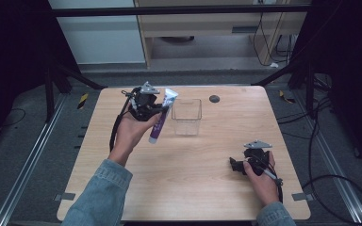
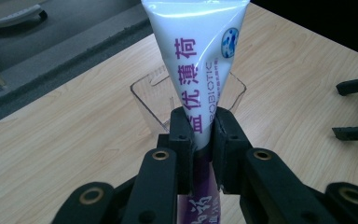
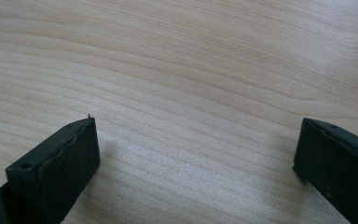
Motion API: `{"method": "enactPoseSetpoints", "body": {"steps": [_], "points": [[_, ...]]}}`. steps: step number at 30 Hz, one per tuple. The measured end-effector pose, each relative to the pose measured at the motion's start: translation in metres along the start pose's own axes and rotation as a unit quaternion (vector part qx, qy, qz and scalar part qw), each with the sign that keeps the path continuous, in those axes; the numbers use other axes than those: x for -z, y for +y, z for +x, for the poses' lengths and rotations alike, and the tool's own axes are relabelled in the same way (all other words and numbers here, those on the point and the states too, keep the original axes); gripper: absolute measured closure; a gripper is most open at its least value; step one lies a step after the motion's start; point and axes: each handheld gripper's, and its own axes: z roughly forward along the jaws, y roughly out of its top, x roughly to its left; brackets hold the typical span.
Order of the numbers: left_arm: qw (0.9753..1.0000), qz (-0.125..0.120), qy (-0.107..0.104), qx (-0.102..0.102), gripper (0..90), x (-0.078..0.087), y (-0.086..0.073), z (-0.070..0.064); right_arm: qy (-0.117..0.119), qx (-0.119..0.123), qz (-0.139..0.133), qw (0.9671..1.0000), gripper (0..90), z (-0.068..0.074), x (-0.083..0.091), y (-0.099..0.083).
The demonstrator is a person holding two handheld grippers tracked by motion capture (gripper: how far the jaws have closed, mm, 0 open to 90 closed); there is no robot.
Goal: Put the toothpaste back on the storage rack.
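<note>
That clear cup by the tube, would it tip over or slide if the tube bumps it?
Probably yes. The cup looks like thin clear plastic and holds nothing, so it is likely light and may slide on the smooth table. It stands taller than wide, so a knock near the rim might tip it. The tube, clamped in the left hand-held gripper, looks soft.

glossy plastic tube (image 2: 200, 60), clear plastic container (image 1: 187, 117), matt pale wood-grain table (image 1: 207, 188).

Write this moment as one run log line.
left gripper: shut on toothpaste tube | clear cup: on table, behind tube | right gripper: open
</note>
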Motion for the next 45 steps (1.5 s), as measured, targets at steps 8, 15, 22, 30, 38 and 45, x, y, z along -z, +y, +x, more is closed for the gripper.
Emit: {"method": "enactPoseSetpoints", "body": {"steps": [8,15,22,30,38,45], "points": [[0.9999,-0.011,-0.006,0.000,79.2,-0.009,0.010,0.002,0.000,0.000,0.000,1.0000,0.4,0.000,0.000,0.000],[0.9996,-0.021,-0.001,-0.018,79.2,-0.017,0.027,-0.005,0.001,-0.002,0.001,1.0000,0.6,0.001,0.001,0.000],[0.9993,-0.024,0.004,-0.028,79.2,-0.024,0.035,-0.005,0.001,-0.002,0.001,1.0000,0.5,0.001,0.001,0.000],[0.9991,-0.033,0.000,-0.026,79.2,-0.027,0.044,-0.005,0.001,-0.001,0.000,1.0000,0.4,0.000,0.001,0.000],[0.9983,-0.047,0.001,-0.033,79.2,-0.028,0.060,-0.009,0.002,-0.001,0.000,1.0000,0.4,0.000,0.000,0.000],[0.9978,-0.047,0.007,-0.045,79.2,-0.034,0.082,-0.007,-0.002,-0.001,0.000,1.0000,0.5,0.001,0.000,0.000]]}}
